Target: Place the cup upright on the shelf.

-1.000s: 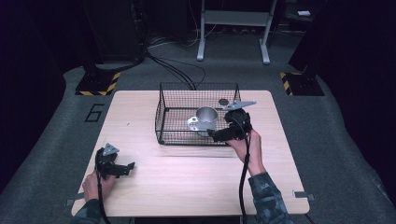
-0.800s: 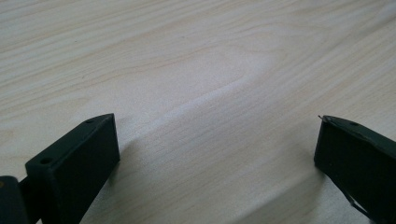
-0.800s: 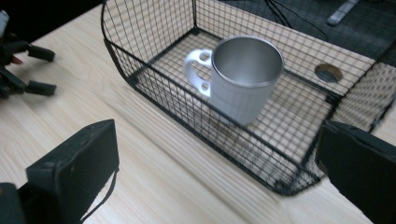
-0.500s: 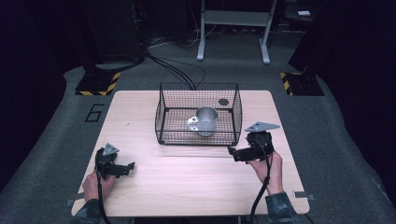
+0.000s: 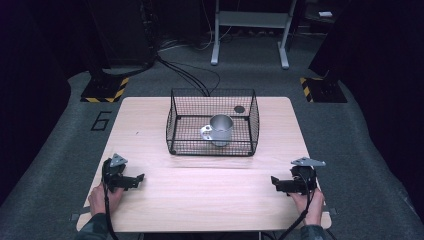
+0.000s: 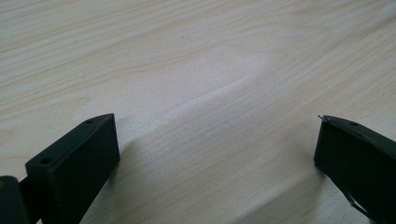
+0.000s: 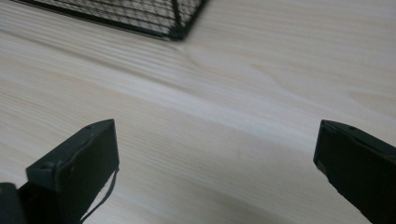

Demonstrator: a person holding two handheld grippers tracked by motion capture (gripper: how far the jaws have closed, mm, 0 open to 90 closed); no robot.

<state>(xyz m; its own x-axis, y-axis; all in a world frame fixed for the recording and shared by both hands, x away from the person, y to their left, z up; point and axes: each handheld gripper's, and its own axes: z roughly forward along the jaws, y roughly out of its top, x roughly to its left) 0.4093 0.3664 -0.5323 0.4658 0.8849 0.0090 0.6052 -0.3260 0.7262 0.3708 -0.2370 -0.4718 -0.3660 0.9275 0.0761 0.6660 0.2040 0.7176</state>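
I see the metal cup [image 5: 220, 129] inside the wire basket [image 5: 175, 120] at twelve o'clock; my left gripper [image 5: 138, 178] and right gripper [image 5: 275, 181] rest on bare table [image 5: 210, 195] near its front edge, jaws apart.

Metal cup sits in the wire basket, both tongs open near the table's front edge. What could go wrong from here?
1. The metal cup stands inside the wire basket, whose walls rise around it; a sideways reach by the right tongs would likely catch the mesh, so entry probably has to come from above.
2. The basket looks light and rests loose on the table; a bump might slide it.
3. The left tongs rest near the table's front edge, where a cable might snag.
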